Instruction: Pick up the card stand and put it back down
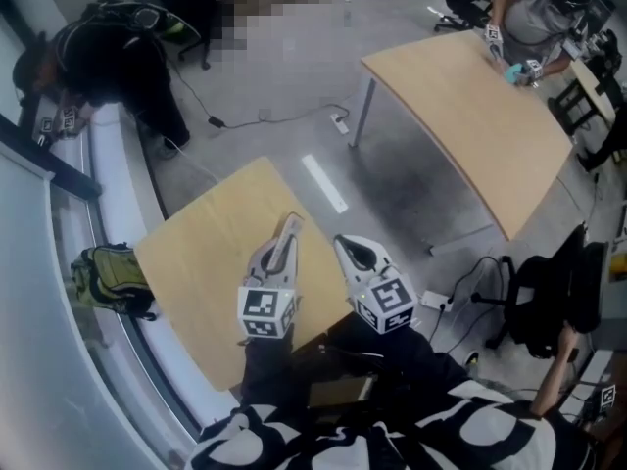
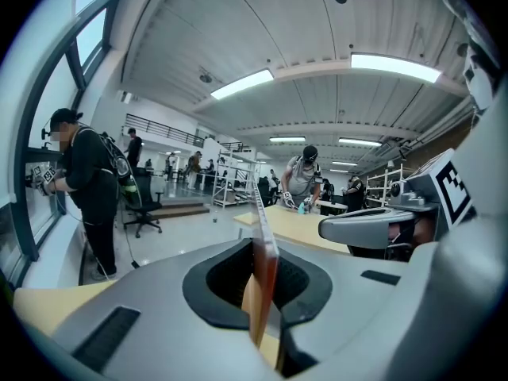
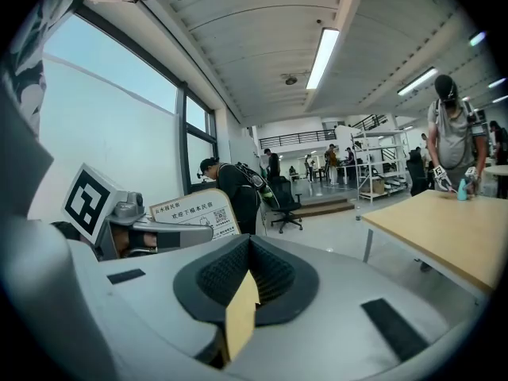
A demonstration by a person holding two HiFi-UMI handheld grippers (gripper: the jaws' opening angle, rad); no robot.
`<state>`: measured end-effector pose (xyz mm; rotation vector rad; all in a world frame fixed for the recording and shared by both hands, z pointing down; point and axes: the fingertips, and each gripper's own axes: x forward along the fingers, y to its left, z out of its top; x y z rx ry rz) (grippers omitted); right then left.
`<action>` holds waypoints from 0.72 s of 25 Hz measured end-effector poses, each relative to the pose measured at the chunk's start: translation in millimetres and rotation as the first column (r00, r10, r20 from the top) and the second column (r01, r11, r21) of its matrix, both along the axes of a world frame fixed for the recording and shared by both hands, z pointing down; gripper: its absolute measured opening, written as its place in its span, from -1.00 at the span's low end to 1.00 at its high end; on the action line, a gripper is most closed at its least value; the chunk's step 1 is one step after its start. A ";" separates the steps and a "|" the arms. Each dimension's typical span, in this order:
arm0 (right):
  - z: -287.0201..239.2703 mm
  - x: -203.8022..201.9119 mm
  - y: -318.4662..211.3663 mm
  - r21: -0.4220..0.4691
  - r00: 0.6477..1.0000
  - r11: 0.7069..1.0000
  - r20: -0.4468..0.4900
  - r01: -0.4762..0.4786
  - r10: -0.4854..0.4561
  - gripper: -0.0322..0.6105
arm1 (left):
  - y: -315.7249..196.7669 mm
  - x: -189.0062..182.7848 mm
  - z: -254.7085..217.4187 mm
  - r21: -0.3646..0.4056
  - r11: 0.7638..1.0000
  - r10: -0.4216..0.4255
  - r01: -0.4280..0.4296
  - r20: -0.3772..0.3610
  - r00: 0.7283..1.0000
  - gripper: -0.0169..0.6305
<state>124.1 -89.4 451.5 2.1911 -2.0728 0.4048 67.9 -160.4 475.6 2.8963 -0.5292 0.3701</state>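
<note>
The card stand (image 2: 265,252), a thin clear plate, shows edge-on in the left gripper view, upright between the jaws. My left gripper (image 2: 262,248) is shut on it. From the right gripper view its printed face (image 3: 194,213) shows at the left, sticking out of the left gripper's jaws. In the head view the left gripper (image 1: 286,235) holds the stand (image 1: 292,225) above the small wooden table (image 1: 201,262). Just to its right, my right gripper (image 1: 343,246) is also over the table. Its jaws (image 3: 249,243) meet at the tips with nothing between them.
A green backpack (image 1: 108,277) lies left of the table by the window ledge. A person (image 1: 108,57) bends over at the far left. A larger wooden table (image 1: 460,116) stands at the far right with another person working at it. A black chair (image 1: 549,302) and cables are at right.
</note>
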 end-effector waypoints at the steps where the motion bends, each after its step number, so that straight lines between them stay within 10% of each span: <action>1: 3.3 6.5 3.5 -0.013 1.000 1.000 0.008 -0.013 0.013 -0.84 | 2.9 6.0 4.4 -0.012 1.000 0.012 -0.012 0.010 1.000 -0.89; 18: 92.8 52.8 2.6 -0.132 0.991 0.991 0.131 -0.015 0.032 -0.84 | -1.2 84.5 88.7 -0.042 0.982 0.188 -0.185 0.070 0.980 -0.89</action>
